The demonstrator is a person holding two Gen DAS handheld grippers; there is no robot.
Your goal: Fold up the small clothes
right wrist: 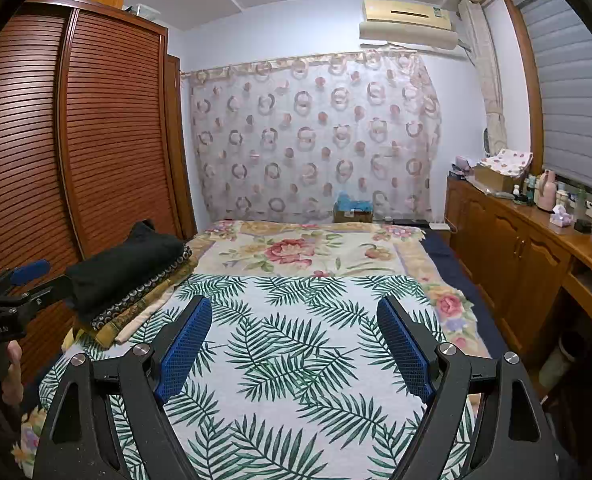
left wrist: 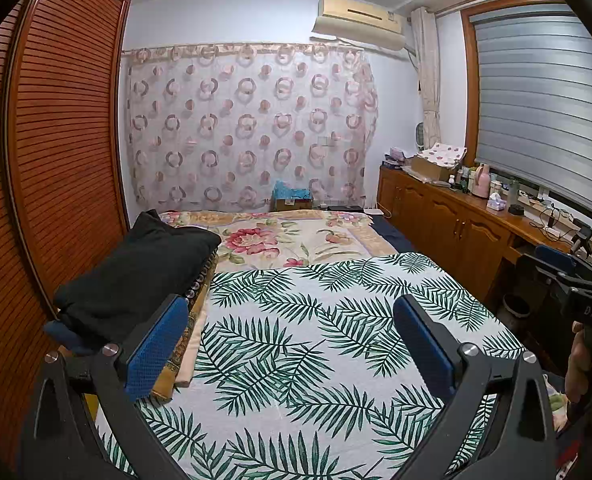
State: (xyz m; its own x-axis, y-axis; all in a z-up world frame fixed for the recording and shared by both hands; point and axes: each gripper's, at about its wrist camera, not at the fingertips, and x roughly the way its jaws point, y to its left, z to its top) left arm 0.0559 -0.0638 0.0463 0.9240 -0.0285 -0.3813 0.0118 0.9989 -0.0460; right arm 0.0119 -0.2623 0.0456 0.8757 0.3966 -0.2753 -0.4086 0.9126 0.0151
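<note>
A stack of folded clothes (left wrist: 144, 276), a black garment (right wrist: 128, 264) on top of patterned pieces, sits at the left of both frames on the edge of a palm-leaf cloth (left wrist: 316, 340) that covers the near part of the bed. The left gripper (left wrist: 292, 348) hangs spread over that cloth at lower centre, holding nothing. The right gripper (right wrist: 294, 344) is likewise spread and holding nothing. A floral blanket (right wrist: 304, 248) lies behind, mid-frame, before a circle-patterned curtain (left wrist: 248, 124).

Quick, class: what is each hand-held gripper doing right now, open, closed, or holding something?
Left hand-held gripper: open, holding nothing, above the leaf-print cloth.
Right hand-held gripper: open, holding nothing.
</note>
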